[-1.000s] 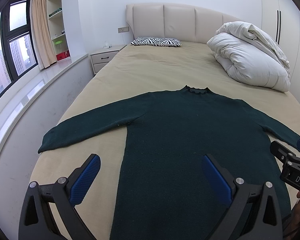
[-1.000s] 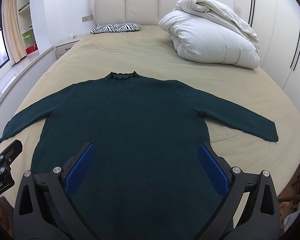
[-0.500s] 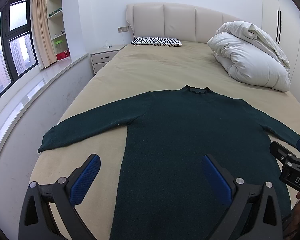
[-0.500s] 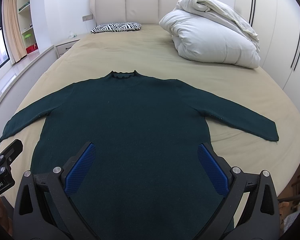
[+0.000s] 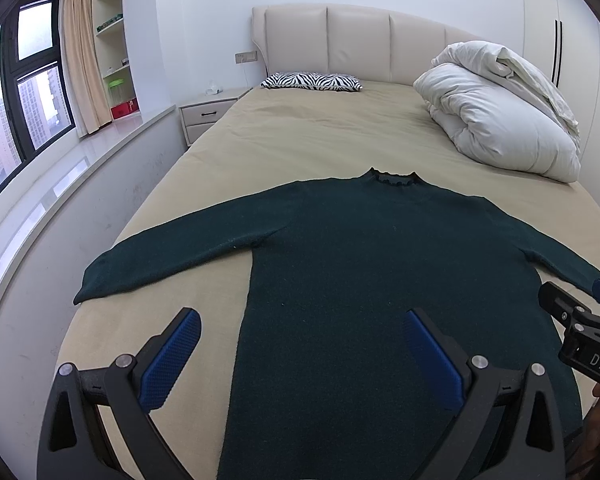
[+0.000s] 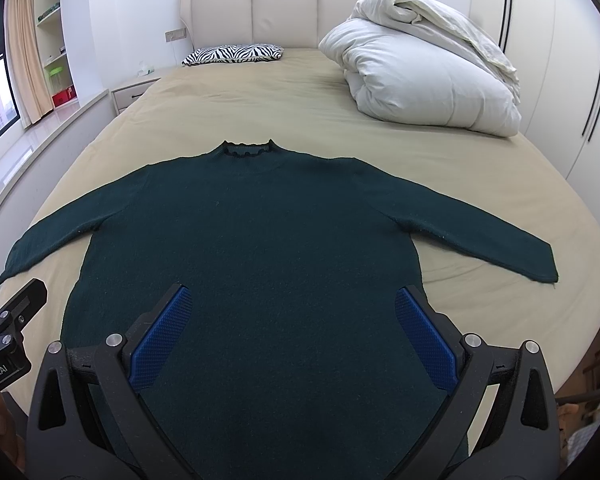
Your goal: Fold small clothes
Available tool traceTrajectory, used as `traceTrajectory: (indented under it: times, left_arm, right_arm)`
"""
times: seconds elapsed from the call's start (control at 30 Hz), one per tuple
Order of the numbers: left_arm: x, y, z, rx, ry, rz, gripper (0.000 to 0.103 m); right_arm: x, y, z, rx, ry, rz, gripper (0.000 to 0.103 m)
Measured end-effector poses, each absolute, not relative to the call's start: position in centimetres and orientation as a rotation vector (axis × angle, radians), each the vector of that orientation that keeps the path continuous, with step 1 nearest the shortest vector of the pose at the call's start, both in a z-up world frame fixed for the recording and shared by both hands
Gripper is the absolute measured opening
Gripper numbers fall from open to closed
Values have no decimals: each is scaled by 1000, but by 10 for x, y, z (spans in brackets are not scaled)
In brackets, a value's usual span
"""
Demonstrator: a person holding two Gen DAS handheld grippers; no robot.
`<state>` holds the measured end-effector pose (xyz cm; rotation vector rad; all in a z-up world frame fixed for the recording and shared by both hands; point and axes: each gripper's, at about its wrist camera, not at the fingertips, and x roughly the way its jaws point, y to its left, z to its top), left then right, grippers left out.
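Green sweater (image 6: 256,248) lies flat on the bed (image 6: 300,92), sleeves out. Both hand-held grippers, left (image 5: 300,354) and right (image 6: 292,336), hang wide open, holding nothing. Best grab one sleeve end first.

A dark green sweater (image 6: 268,240) lies on a beige sheet (image 6: 300,96) near a zebra-striped pillow (image 6: 234,53) and white duvet (image 6: 424,80).

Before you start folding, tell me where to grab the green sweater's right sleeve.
Take the right sleeve at its cuff, coming from the bed's outer right edge with the right claw. It lies flat and spread outward, cuff end free, so that end lifts easily over the sweater body.
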<state>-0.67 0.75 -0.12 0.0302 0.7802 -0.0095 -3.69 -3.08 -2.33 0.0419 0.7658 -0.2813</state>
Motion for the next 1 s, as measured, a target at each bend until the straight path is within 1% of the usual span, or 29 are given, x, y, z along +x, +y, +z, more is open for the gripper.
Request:
traceTrajectory:
  times: [0.3, 0.47, 0.53, 0.63, 0.77, 0.8, 0.87, 1.0]
  left_arm:
    - [-2, 8, -12, 14, 798, -16, 103]
    - [-3, 7, -26, -33, 817, -56, 103]
    - [-4, 6, -34, -43, 821, -66, 103]
    - [3, 4, -45, -67, 858, -80, 103]
    - [22, -8, -57, -71, 933, -116, 103]
    - [25, -10, -59, -74, 940, -122, 103]
    - [32, -16, -63, -86, 947, -131, 103]
    - [45, -24, -69, -163, 928, -207, 103]
  right_arm:
    - [-39, -34, -30, 59, 773, -281, 103]
    - [-38, -77, -36, 125, 750, -292, 103]
    - [-43, -112, -37, 191, 724, -307, 103]
    - [-56, -191, -44, 365, 694, -352, 103]
    - [-89, -325, -74, 702, 631, -479, 102]
    - [-100, -359, -86, 795, 613, -508, 100]
    - [-120, -418, -111, 947, 584, -566, 93]
    - [-149, -490, -152, 1153, 519, -622, 85]
